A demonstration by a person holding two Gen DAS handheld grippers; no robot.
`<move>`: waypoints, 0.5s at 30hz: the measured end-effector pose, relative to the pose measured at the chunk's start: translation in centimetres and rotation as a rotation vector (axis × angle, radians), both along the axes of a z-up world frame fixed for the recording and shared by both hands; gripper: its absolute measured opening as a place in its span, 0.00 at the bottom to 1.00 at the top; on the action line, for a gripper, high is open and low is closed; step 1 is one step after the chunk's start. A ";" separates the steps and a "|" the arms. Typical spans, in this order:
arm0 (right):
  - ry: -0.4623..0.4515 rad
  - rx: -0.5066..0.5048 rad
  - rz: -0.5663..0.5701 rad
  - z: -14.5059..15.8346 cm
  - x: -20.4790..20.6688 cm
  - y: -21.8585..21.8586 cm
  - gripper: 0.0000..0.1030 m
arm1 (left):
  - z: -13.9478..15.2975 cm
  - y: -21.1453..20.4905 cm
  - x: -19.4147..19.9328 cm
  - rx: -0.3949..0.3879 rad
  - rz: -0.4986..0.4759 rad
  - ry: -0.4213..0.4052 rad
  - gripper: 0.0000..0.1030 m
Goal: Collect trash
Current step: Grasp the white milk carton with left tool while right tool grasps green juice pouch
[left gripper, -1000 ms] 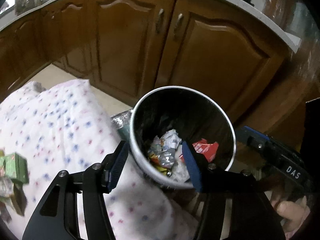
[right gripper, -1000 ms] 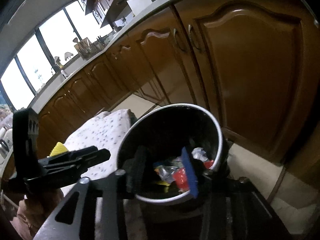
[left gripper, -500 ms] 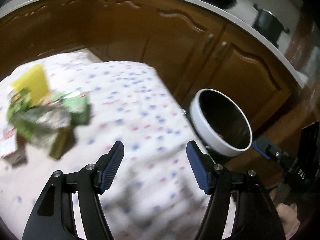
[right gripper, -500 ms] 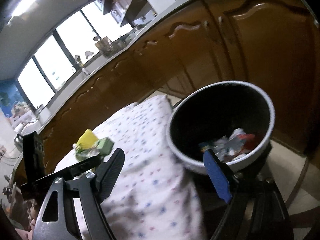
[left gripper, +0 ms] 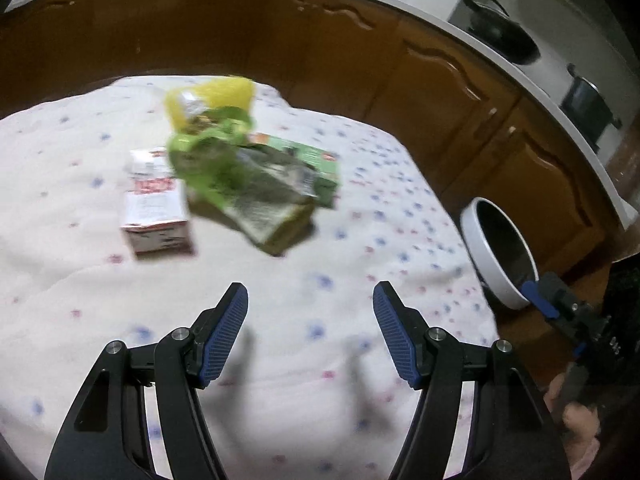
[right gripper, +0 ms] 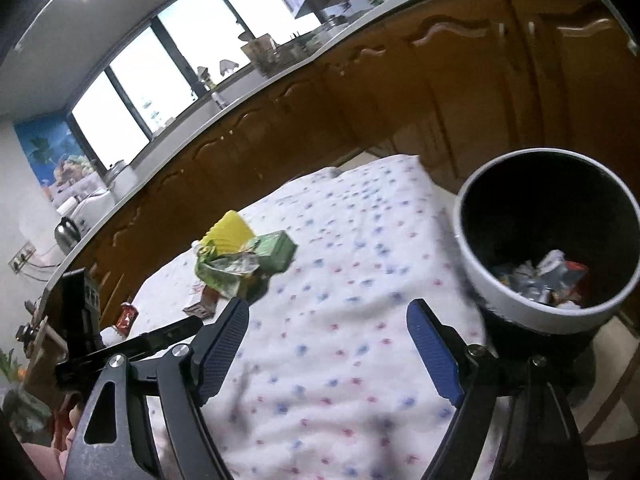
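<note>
The trash pile [left gripper: 240, 168] lies on the flower-dotted cloth [left gripper: 320, 360], at about 11 o'clock from the left gripper [left gripper: 310, 300] in its own view and well apart from it. The pile is blurred, yet its parts can be told apart: a crumpled green-and-silver wrapper [left gripper: 256, 192] on top, its long axis running from 10 o'clock down to 4 o'clock; a green carton [left gripper: 316, 164] just behind it at 2 o'clock; a yellow piece [left gripper: 224, 94] at 12 o'clock; and a white-and-red carton [left gripper: 154, 208] lying flat at 9 o'clock, just beside the wrapper, its long axis running roughly 12 to 6. Only bare cloth lies between the left gripper and the pile.

The left gripper hangs above the cloth with its jaws spread wide and nothing between them. The right gripper [right gripper: 328, 320] is likewise spread apart and holds nothing; in its view the pile [right gripper: 240, 260] sits at 11 o'clock.

The white-rimmed bin [right gripper: 548, 240] stands off the cloth's edge, at 2 o'clock from the right gripper, its mouth tilted toward the camera, with crumpled wrappers [right gripper: 544, 276] in its bottom. In the left view the bin [left gripper: 498, 256] is at 3 o'clock.

Brown cabinets [left gripper: 440, 92] under a pale countertop [right gripper: 360, 20] curve behind, with a dark pan [left gripper: 500, 32] at 1 o'clock.
</note>
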State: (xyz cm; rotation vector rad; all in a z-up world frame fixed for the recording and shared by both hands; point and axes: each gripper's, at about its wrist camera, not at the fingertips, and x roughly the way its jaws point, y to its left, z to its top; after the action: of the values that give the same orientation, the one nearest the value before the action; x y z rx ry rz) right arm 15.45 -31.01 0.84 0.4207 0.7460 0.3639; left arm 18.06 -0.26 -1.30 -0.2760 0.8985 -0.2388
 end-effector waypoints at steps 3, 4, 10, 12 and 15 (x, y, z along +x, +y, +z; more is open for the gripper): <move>-0.002 -0.008 0.037 0.2 0.9 1.4 0.81 | 0.1 1.5 0.2 0.014 0.033 -0.002 0.64; -0.003 -0.018 0.050 0.2 1.2 1.9 0.81 | 0.1 2.2 0.3 0.013 0.049 0.001 0.64; 0.003 -0.077 0.162 0.2 4.1 5.0 0.81 | 0.3 4.9 1.3 0.039 0.113 -0.003 0.64; -0.001 -0.106 0.203 0.3 5.3 6.3 0.81 | 0.1 5.8 1.9 0.054 0.134 0.009 0.65; -0.011 -0.157 0.265 0.4 7.4 8.4 0.81 | -0.3 6.9 3.0 0.058 0.150 0.027 0.65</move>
State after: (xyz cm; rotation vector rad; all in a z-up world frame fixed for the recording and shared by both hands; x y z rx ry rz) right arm 22.87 -22.58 1.29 0.1716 0.8154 0.5516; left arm 21.02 6.67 -1.63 -0.2916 0.9051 -0.0705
